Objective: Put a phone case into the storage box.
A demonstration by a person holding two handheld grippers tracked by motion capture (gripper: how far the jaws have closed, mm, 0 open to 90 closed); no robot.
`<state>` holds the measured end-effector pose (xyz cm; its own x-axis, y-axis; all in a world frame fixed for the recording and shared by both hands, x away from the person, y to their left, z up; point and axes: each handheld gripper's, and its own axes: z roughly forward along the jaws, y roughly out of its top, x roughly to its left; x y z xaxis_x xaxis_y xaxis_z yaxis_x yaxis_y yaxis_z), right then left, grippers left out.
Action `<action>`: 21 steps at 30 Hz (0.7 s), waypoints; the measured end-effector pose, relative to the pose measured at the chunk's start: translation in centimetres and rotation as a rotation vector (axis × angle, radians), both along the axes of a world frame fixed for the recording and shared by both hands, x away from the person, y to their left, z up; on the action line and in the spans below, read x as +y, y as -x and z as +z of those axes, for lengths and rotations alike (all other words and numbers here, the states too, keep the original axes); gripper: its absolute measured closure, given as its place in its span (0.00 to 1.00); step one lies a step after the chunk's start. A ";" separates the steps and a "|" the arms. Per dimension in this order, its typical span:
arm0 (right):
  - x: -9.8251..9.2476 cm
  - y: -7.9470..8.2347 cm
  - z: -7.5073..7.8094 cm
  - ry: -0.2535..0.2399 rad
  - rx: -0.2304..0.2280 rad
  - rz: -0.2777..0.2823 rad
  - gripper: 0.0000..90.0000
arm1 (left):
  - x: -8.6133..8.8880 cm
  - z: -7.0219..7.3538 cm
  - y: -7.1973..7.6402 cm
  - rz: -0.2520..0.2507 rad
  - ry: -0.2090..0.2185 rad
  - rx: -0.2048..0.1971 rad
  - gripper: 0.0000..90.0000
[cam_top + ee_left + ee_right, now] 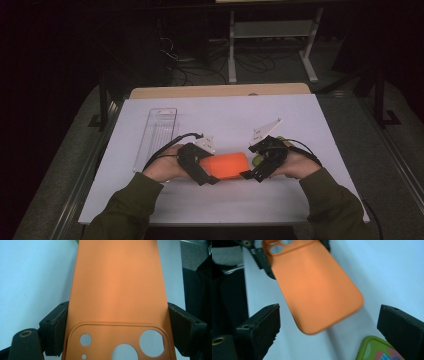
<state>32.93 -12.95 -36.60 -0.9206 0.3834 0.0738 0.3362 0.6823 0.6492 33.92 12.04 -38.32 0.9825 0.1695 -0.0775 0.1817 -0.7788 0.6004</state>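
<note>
The left gripper (pixel 116 332) is clamped on the camera-cutout end of the orange phone case (pixel 117 285); the case reaches out from its pads. The right gripper (pixel 328 322) has its jaws wide apart, the case's free end just ahead of them, untouched. A green-rimmed case (pixel 374 350) lies beside its one pad. I judge the step as a handover; next, the right jaws must advance around the free end and close.

In your left claw view, the orange phone case (pixel 117 290) runs off both the top and bottom edges, so its full length stays unseen. In your right claw view its camera end is cut by the top edge and its outline is blurred. The green case (pixel 374 350) near the bottom edge shows just one corner; its pattern is unreadable.
</note>
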 end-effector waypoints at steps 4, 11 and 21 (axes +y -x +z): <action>-0.4 0.4 -0.2 -0.044 0.040 -0.086 0.04 | 0.0 0.0 0.1 0.044 -0.012 -0.013 0.17; -1.3 1.0 -0.8 -0.089 0.063 -0.206 0.04 | 0.0 -0.2 0.0 0.137 -0.023 -0.010 0.17; -2.2 2.6 -2.2 -0.142 -0.038 -0.418 0.08 | 0.2 -0.1 -0.4 0.238 -0.024 0.001 0.17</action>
